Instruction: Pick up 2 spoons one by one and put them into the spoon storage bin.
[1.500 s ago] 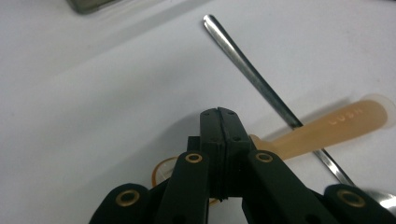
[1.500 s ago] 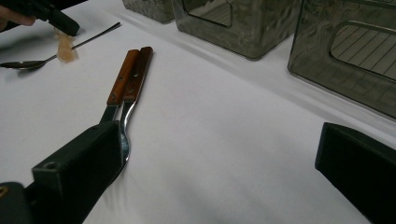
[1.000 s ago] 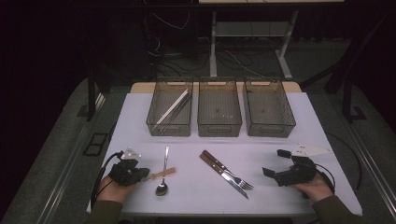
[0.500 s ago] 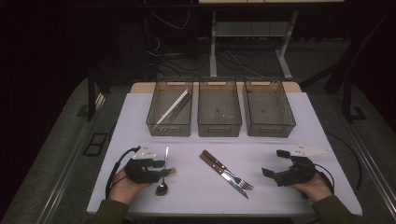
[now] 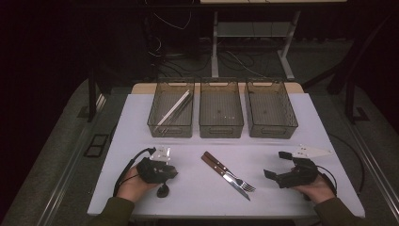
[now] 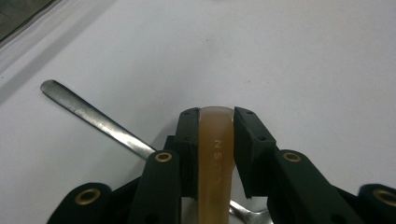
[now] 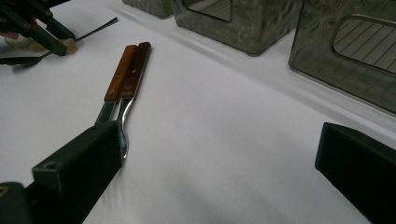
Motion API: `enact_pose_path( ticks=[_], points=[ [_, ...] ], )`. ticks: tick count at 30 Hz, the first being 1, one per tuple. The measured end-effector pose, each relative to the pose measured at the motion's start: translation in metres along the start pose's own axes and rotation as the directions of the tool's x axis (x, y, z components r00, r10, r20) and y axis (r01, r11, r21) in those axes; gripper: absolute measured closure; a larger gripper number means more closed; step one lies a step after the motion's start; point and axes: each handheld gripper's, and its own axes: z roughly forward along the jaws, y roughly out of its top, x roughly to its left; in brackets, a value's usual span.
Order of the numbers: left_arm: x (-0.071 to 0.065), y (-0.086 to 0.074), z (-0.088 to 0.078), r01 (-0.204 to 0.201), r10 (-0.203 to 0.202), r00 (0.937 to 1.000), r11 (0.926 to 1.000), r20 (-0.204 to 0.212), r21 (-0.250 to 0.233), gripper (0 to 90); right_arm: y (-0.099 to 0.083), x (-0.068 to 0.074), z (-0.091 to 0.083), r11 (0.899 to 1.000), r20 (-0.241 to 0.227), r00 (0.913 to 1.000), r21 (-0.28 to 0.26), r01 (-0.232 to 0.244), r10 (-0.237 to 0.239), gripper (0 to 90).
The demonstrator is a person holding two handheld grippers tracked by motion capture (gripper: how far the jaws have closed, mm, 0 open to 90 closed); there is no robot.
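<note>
My left gripper [image 6: 216,113] has its jaws pressed on both sides of a tan utensil handle [image 6: 215,154] with letters stamped on it; the jaws have just been closing on it. A metal spoon [image 6: 88,114] lies on the white table under the handle, its bowl [image 5: 163,190] dark beside my left hand. In the high view my left gripper [image 5: 169,172] sits at the front left. At the front right, my right gripper [image 5: 275,164] stands open with nothing between its jaws. A fork and knife with wooden handles [image 7: 125,74] lie just ahead of it, mid-table [image 5: 226,174].
Three translucent bins stand in a row at the back: the left bin [image 5: 155,123] holds pale sticks, with the middle bin [image 5: 221,126] and right bin [image 5: 272,128] beside it. The table's front edge [image 5: 226,214] runs close to both hands.
My left gripper has moved rightward from the table's left side onto the spoon and tan handle, and its jaws now grip the handle. The right gripper has stayed still.
</note>
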Motion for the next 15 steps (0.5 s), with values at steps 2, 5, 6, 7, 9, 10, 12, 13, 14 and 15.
enact_pose_path(
  ticks=[2,5,6,7,9,10,12,13,14,15],
  points=[
    [0.0009,-0.0002,0.0000,0.002,-0.002,1.0000,1.0000,0.005,-0.002,72.7,0.0000,-0.0001,-0.0002,1.000,-0.001,1.0000,-0.001,-0.002,0.002,0.8],
    [0.0016,-0.0006,-0.0003,0.018,-0.018,0.9997,0.9998,0.014,-0.002,73.0,0.0001,-0.0002,0.0001,1.000,0.000,1.0000,-0.001,-0.001,0.001,0.8],
    [0.0021,-0.0007,-0.0004,0.023,-0.023,0.9996,0.9997,0.018,-0.003,73.1,0.0001,0.0000,0.0000,1.000,0.000,1.0000,0.000,-0.001,0.001,0.8],
    [0.0037,-0.0006,-0.0004,0.014,-0.014,0.9997,0.9999,0.021,-0.007,73.1,0.0001,0.0000,-0.0001,1.000,0.000,1.0000,-0.001,0.000,0.000,0.8],
    [0.0043,-0.0001,-0.0013,0.023,-0.023,0.9996,0.9997,0.018,0.000,73.2,0.0000,-0.0001,-0.0006,1.000,-0.002,1.0000,-0.001,0.000,0.000,0.8],
    [0.0036,-0.0003,-0.0017,0.041,-0.041,0.9991,0.9992,0.013,-0.003,73.3,0.0000,-0.0005,-0.0008,1.000,-0.001,1.0000,-0.001,0.001,-0.001,0.8],
    [0.0053,0.0002,-0.0040,0.048,-0.048,0.9988,0.9987,0.012,-0.014,73.3,0.0002,-0.0005,-0.0006,1.000,-0.002,1.0000,-0.002,-0.001,0.001,0.8],
    [0.0053,0.0005,-0.0054,0.065,-0.065,0.9979,0.9977,0.008,-0.020,73.4,0.0003,-0.0004,-0.0001,1.000,-0.003,1.0000,-0.002,0.000,0.000,0.8],
    [0.0066,0.0014,-0.0071,0.065,-0.065,0.9979,0.9976,0.007,-0.025,73.4,0.0003,-0.0002,0.0004,1.000,-0.002,1.0000,-0.001,-0.001,0.001,0.8],
    [0.0072,0.0019,-0.0083,0.076,-0.075,0.9971,0.9965,0.009,-0.037,73.4,0.0004,-0.0002,0.0007,1.000,-0.005,1.0000,0.001,0.001,-0.001,0.8]
  ],
)
